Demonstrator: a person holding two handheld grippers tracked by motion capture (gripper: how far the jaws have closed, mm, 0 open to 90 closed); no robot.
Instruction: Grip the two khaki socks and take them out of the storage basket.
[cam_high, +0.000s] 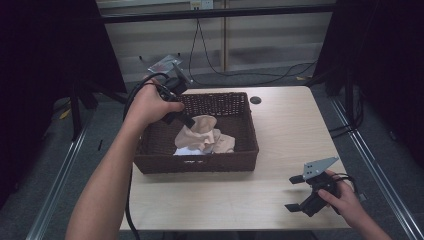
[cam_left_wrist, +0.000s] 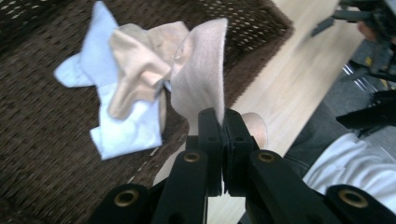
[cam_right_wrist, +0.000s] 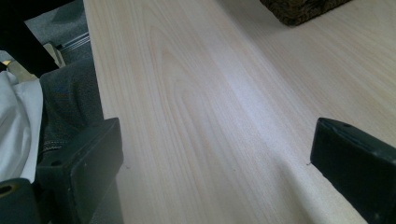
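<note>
A dark brown wicker basket (cam_high: 155, 145) stands on the light wood table (cam_high: 280, 135). Inside lie beige socks (cam_high: 205, 135) on a white sock (cam_high: 189, 151). My left gripper (cam_high: 189, 121) is over the basket, shut on a beige sock (cam_left_wrist: 201, 79) whose end it pinches and lifts above the pile. In the left gripper view the white sock (cam_left_wrist: 119, 130) and another beige sock (cam_left_wrist: 140, 65) lie on the basket floor. My right gripper (cam_high: 295, 192) rests near the table's front right, jaws open with nothing between them.
A round cable hole (cam_high: 255, 100) sits behind the basket. Black cables (cam_high: 240, 75) trail on the floor beyond the table. A corner of the basket (cam_right_wrist: 299, 11) shows in the right gripper view. Metal rails (cam_high: 380, 175) run along both sides.
</note>
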